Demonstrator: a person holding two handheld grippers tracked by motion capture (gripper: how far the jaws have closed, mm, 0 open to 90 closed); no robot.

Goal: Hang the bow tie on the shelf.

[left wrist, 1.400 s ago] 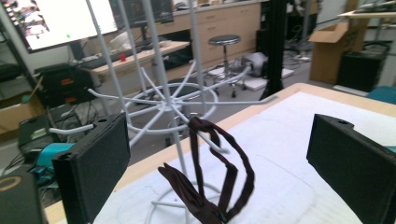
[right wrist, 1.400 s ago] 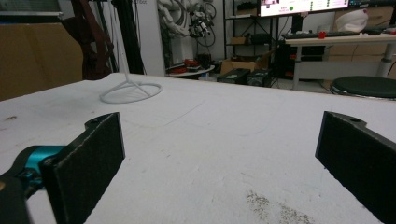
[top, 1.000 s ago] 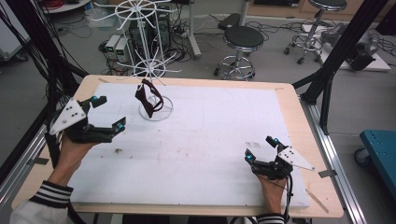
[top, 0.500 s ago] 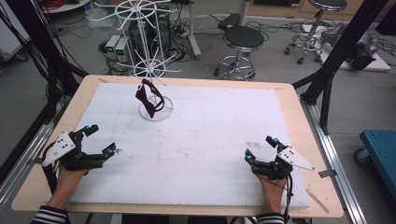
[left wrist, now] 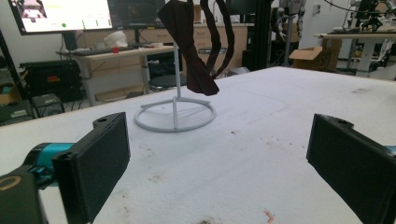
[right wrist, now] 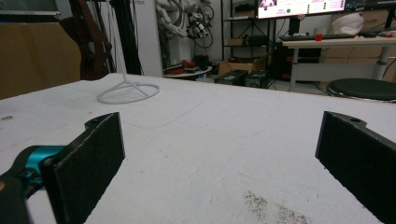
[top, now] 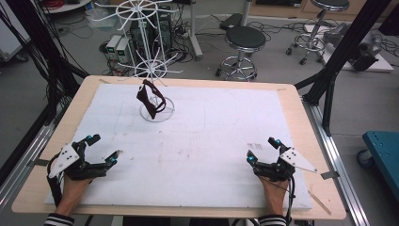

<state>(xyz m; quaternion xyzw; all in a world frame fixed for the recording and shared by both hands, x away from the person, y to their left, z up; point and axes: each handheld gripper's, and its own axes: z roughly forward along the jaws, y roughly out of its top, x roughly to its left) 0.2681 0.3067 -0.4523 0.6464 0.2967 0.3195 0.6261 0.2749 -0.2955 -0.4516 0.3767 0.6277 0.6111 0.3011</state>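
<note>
From the high view, my left gripper rests low at the near left corner of the worktop, its jaws spread and holding nothing. My right gripper sits at the near right, jaws spread as well and just as empty. Well ahead of both pairs of jaws — closer to the left pair — a dark red bow tie hangs on a small white stand with a ring base. Beyond the far edge of the worktop a taller white wire rack rises from the floor, with a black stool off to its right.

In the left gripper view, my two black jaws stand wide apart with bare white worktop between them. The bow tie hangs straight ahead, slightly toward the left jaw, on the stand, well clear of both jaws.

In the right gripper view, my jaws are again spread wide over the worktop. The stand's ring lies far ahead, beyond the left jaw, and the bow tie hangs above it — a dark shape near the upper left.
</note>
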